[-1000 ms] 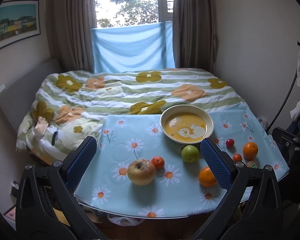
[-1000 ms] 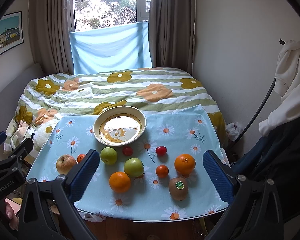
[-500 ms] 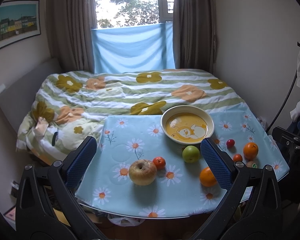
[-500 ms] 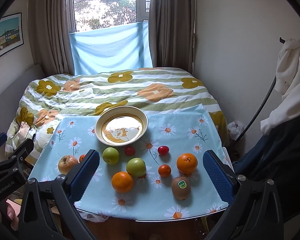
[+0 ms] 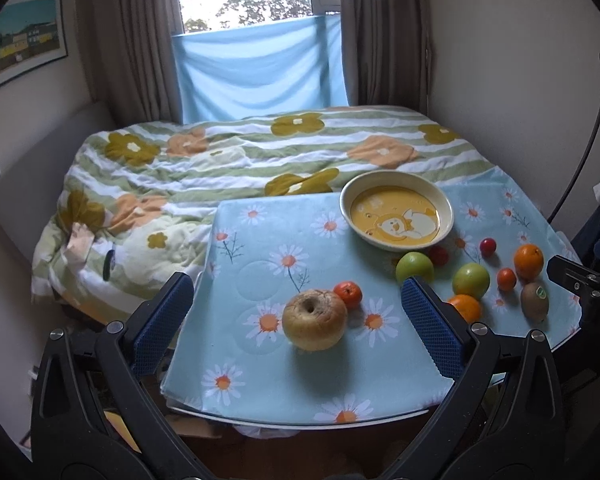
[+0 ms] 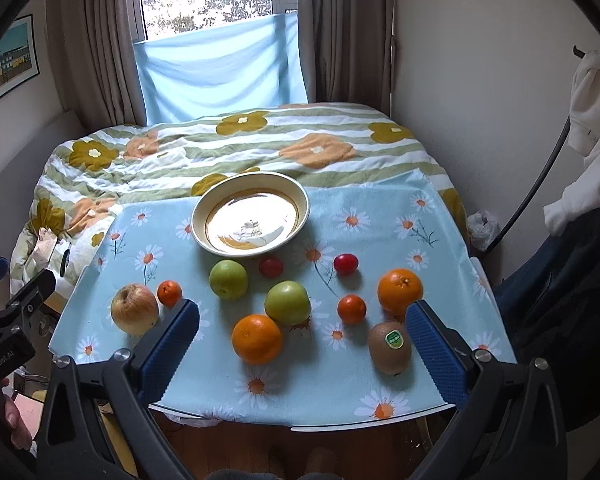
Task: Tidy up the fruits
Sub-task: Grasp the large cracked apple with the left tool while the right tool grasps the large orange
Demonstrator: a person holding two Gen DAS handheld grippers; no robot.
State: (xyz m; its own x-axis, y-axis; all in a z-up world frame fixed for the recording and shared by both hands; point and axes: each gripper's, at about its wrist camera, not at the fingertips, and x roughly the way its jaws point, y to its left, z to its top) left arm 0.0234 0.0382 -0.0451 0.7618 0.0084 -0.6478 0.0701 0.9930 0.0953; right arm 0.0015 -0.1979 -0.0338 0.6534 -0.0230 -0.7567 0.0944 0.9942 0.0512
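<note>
1. I hold the left gripper (image 5: 298, 300) above the near left part of the worktop (image 5: 260, 368). Its fingers (image 5: 162, 316) are spread wide and grip nothing.
2. I hold the right gripper (image 6: 302, 334) above the near edge of the worktop, further right. Its fingers (image 6: 436, 350) are also spread wide and grip nothing.
3. The bowl (image 6: 198, 216) stands at the far side of the worktop, next to the bed (image 6: 228, 148). It holds no fruit.
4. The apple (image 5: 314, 319) lies between the left fingers in the left wrist view, resting on the worktop. A small tangerine (image 5: 348, 294) lies just beside it on the far right.
5. Two green apples (image 6: 228, 279) (image 6: 287, 302) lie in front of the bowl, with a red tomato (image 6: 271, 267) between them, nearer the bowl.
6. A second tomato (image 6: 345, 263) lies further right, apart from the rest.
7. One orange (image 6: 257, 339) lies just in front of the nearer green apple. Another orange (image 6: 400, 291) lies at the right.
8. A second small tangerine (image 6: 351, 309) lies between the nearer green apple and the right orange.
9. The kiwi (image 6: 390, 347), with a green sticker on top, lies nearest the right finger.
</note>
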